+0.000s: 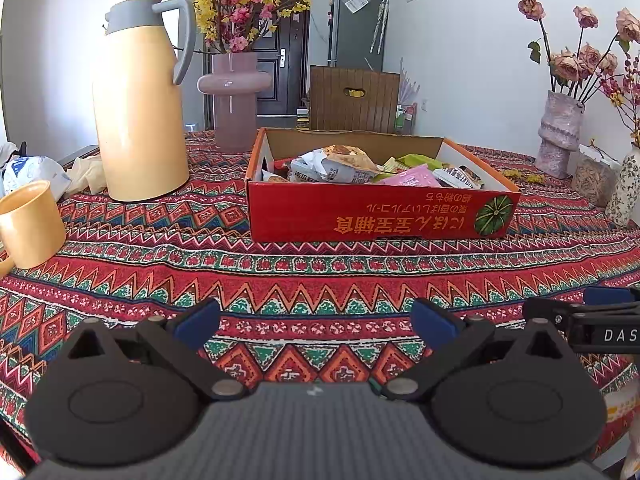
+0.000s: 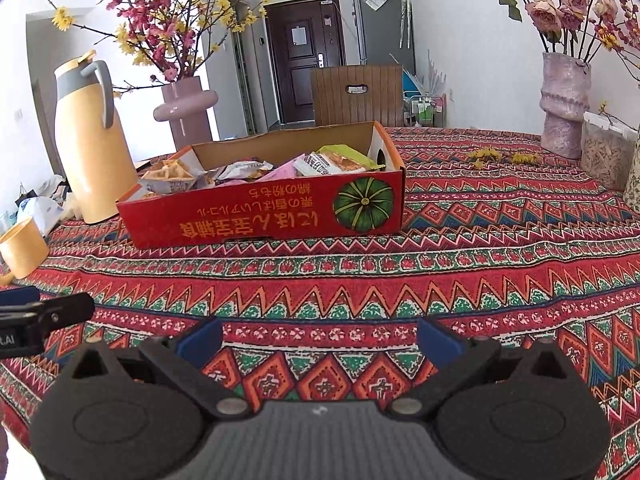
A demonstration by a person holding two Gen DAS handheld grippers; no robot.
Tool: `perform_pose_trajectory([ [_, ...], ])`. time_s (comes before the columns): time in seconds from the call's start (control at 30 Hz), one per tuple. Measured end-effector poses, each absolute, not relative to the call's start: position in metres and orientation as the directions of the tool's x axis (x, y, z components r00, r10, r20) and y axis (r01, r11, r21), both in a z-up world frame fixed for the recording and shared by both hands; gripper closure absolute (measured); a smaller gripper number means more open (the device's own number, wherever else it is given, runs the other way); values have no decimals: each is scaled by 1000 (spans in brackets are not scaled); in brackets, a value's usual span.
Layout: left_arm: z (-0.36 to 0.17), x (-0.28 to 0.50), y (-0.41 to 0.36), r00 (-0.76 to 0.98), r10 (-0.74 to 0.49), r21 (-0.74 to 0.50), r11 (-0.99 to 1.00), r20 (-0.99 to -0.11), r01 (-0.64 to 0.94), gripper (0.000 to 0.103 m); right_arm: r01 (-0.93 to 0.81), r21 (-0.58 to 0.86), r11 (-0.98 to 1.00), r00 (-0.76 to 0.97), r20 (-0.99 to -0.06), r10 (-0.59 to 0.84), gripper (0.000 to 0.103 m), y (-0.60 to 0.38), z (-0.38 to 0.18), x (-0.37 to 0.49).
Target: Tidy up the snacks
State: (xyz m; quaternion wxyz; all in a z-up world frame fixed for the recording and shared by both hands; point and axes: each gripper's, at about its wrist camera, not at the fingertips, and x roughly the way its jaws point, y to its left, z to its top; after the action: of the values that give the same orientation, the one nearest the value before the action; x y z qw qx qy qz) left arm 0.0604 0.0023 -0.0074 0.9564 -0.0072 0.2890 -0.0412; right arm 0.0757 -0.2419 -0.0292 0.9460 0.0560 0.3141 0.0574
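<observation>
1. Snacks (image 1: 352, 166) lie in a heap inside a red cardboard box (image 1: 360, 216) in the left wrist view. The box sits on the worktop (image 1: 320, 276), which has a bright patterned cloth on it.
2. A tall yellow jug (image 1: 140, 112) stands left of the box, and a yellow cup (image 1: 30, 226) stands nearer, cut off at the left edge.
3. A pink vase (image 1: 234, 96) with flowers stands behind the jug and the box. Another vase (image 1: 560, 132) stands far right.
4. The left claw (image 1: 316, 322) is wide open over the cloth and holds nothing. Part of the right claw (image 1: 600, 320) pokes in at the right edge.
5. In the right wrist view, the same box (image 2: 260, 212) is seen at a slant, with the snack packets (image 2: 280, 168) piled in it. The writing on the packets is too small to read.
6. A clear tub (image 2: 606, 152) at the right holds something brown; I cannot tell what.
7. The right claw (image 2: 320, 340) is wide open, well short of the box, and holds nothing.
</observation>
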Motion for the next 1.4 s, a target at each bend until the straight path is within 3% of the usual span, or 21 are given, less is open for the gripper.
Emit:
perform_pose_trajectory([
  [1.4, -3, 57, 0, 840, -86, -30, 996, -535, 83, 0, -74, 146, 986, 797, -586, 147, 0, -242, -29, 75],
])
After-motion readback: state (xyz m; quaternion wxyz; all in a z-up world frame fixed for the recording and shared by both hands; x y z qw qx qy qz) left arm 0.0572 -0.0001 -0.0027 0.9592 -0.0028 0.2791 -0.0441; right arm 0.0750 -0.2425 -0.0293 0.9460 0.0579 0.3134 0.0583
